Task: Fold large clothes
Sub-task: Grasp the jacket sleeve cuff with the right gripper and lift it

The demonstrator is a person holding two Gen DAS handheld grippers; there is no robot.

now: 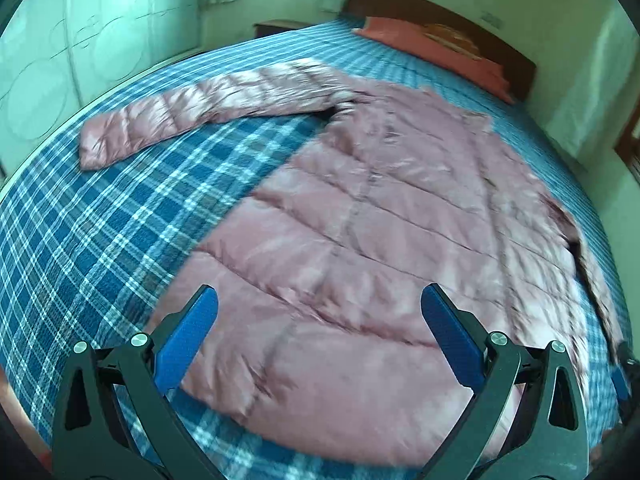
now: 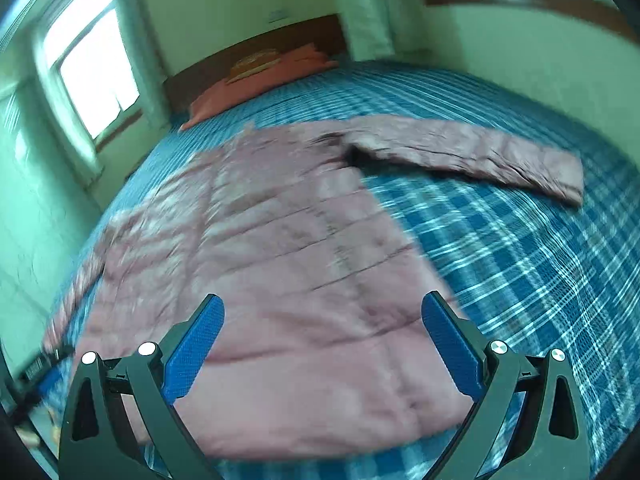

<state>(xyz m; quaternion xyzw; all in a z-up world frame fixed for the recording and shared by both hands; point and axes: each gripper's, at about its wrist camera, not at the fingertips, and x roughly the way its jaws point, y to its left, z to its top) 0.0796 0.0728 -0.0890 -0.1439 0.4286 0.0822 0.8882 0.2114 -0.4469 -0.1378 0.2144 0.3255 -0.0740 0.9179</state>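
Observation:
A pink quilted down jacket (image 1: 360, 240) lies flat on a bed with a blue plaid cover (image 1: 100, 240). One sleeve (image 1: 192, 116) stretches out to the left in the left wrist view. In the right wrist view the jacket (image 2: 280, 280) lies in the middle and a sleeve (image 2: 480, 156) stretches right. My left gripper (image 1: 320, 312) is open and empty above the jacket's hem. My right gripper (image 2: 322, 316) is open and empty above the hem too. The other gripper shows at the right edge of the left wrist view (image 1: 624, 376).
An orange pillow (image 1: 436, 52) lies at the dark wooden headboard (image 1: 440, 12). A pale wardrobe (image 1: 80, 40) stands left of the bed. Windows with curtains (image 2: 88, 72) are behind. A nightstand (image 1: 280, 26) stands beside the headboard.

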